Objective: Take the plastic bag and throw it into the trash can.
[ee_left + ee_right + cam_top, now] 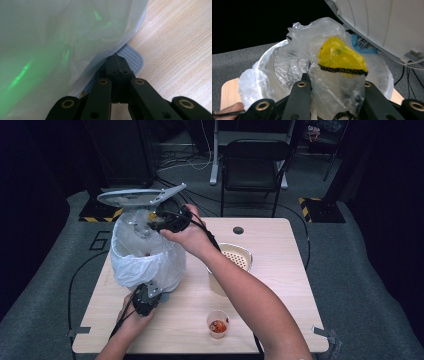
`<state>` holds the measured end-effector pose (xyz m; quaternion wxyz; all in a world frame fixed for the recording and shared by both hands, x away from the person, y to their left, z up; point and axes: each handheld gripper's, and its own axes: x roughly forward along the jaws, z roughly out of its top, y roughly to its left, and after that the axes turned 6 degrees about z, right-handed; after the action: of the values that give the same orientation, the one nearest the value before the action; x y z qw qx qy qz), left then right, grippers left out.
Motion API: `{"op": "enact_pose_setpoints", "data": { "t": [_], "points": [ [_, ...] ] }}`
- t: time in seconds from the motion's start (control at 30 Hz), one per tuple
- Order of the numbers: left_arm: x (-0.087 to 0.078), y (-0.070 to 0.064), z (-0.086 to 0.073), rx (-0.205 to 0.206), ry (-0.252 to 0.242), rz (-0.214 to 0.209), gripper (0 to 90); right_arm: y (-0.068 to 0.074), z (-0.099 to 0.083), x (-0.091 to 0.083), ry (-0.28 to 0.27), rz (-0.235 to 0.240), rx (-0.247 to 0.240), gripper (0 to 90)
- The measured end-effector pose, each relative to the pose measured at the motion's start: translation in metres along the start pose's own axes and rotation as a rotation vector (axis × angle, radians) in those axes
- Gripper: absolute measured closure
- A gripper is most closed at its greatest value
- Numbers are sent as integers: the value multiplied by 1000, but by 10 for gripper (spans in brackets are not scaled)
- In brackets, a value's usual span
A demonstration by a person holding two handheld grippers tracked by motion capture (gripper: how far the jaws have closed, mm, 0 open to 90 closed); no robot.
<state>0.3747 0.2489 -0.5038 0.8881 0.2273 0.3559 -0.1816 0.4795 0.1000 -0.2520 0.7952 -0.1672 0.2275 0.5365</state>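
While the lid (pixel 131 198) of the bin (pixel 145 257) stands tipped up at the far side, the right gripper (pixel 159 224) hangs over the open mouth with a crumpled wrapper (pixel 338 75) caught between its jaws. In the right gripper view the wrapper is clear plastic with a yellow patch and a black dotted band across it. It fills the gap between the two jaws, which sit fairly wide about it, one against each side, and its top rises above their tips. Behind the wrapper lies the white liner (pixel 272 67), draped over the bin's rim. The pale underside of the lid slants across the upper right corner of that view.

Down at the near foot of the bin the left gripper (pixel 150 291) rests low on the table (pixel 280 265). In the left gripper view its jaws are pressed flat together with nothing between them. Their tips lie on the grey ribbed pedal (pixel 130 56) that juts out from under the liner's skirt. The liner hangs just to the left of the jaws and touches them.

To the right of the bin, well apart from either gripper, stands a beige tub (pixel 235 257) with a perforated insert. Near the table's front edge is a small clear cup (pixel 218 324) with something reddish in it.
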Motion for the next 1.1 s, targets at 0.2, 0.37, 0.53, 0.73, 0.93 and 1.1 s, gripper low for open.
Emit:
{"op": "enact_pose_setpoints", "data": {
  "t": [0.2, 0.37, 0.53, 0.73, 0.93, 1.1],
  "points": [
    [0, 0, 0, -5, 1, -3, 900, -1, 2, 7, -5, -27, 16, 741],
    [0, 0, 0, -7, 2, -3, 900, -4, 2, 12, -6, -50, 29, 741],
    [-1, 2, 0, 37, 13, -5, 900, -6, 3, 17, -8, -65, 40, 741],
    [-1, 2, 0, 38, 11, -11, 900, -7, 4, 23, -12, -66, 47, 741],
    [-1, 3, 0, 34, 12, -13, 900, -5, 3, 30, -16, -70, 53, 575],
    [-1, 3, 0, 35, 12, -13, 900, -3, 1, 30, -41, -59, 67, 320]
  ]
}}
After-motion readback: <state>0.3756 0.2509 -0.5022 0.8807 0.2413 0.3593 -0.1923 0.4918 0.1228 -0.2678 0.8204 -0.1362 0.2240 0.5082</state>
